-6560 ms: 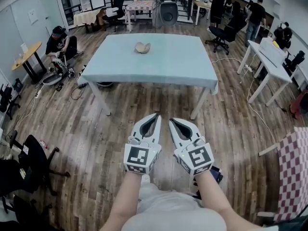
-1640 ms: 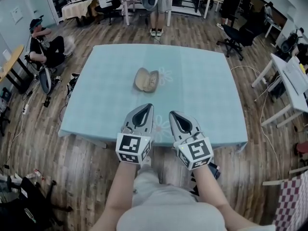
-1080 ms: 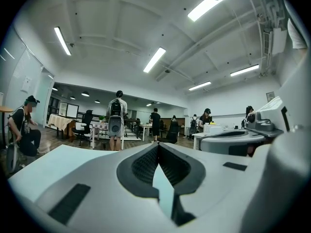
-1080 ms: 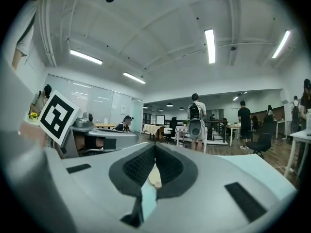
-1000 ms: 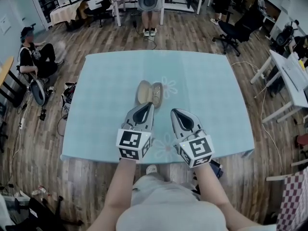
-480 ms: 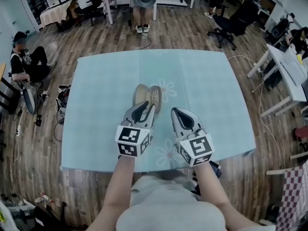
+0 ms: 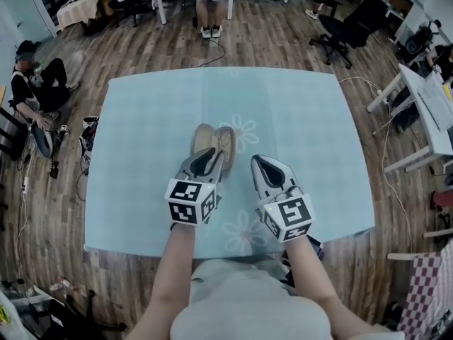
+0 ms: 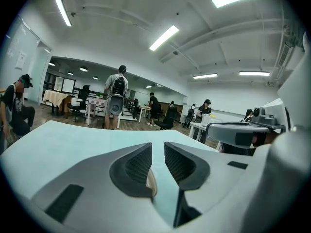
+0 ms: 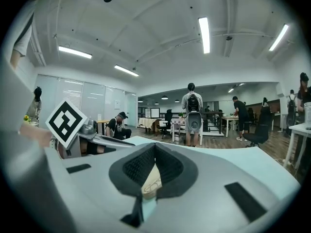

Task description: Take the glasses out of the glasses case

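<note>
glasses case (image 7: pixel 212 139) lies open, tan, glasses (image 9: pixel 151 185) inside; left jaws slightly parted, right jaws closed.

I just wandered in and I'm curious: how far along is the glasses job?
Done: the glasses case lies open on the table, glasses inside. In hand: nothing; the left gripper, jaws slightly apart, hovers at the case's near end, the right gripper shut beside it. Left: gripping the glasses and lifting them out.
</note>
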Tool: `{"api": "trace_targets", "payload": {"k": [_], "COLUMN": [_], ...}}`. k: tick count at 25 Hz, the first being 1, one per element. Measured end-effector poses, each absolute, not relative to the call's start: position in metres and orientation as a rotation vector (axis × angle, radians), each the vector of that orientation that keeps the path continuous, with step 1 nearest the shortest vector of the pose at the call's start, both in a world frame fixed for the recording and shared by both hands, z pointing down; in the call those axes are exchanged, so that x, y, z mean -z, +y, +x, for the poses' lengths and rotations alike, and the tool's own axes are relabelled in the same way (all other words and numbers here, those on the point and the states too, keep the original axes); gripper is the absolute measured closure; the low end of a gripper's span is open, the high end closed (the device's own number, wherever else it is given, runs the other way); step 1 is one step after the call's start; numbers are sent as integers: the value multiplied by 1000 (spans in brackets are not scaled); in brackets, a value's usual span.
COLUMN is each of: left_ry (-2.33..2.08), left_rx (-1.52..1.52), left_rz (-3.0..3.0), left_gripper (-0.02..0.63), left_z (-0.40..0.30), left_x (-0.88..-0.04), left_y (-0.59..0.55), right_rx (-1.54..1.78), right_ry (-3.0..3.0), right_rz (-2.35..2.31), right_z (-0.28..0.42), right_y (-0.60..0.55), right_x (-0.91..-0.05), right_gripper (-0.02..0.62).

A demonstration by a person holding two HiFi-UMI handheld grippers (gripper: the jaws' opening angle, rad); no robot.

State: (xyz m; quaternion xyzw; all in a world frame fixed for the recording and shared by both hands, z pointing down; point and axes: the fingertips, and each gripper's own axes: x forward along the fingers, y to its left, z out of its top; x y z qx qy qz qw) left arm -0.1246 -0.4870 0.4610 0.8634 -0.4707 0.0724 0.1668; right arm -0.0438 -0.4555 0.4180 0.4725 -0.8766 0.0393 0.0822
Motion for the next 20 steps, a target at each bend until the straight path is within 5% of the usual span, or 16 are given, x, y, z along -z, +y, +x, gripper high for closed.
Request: {"api": "trace_targets", "payload": {"k": [20], "left_ry": [-1285], "left_rx": [-457], "left_rz": [2141], "left_gripper": [522], "left_z": [-113], "left_x": [-563], "left_y": [-543], "right_rx": [-312], "right_ry": [-2626], "right_rz": [1252], "right_z": [-36], "right_y": [-517], "right_x": [-475], "right_gripper": [589]}}
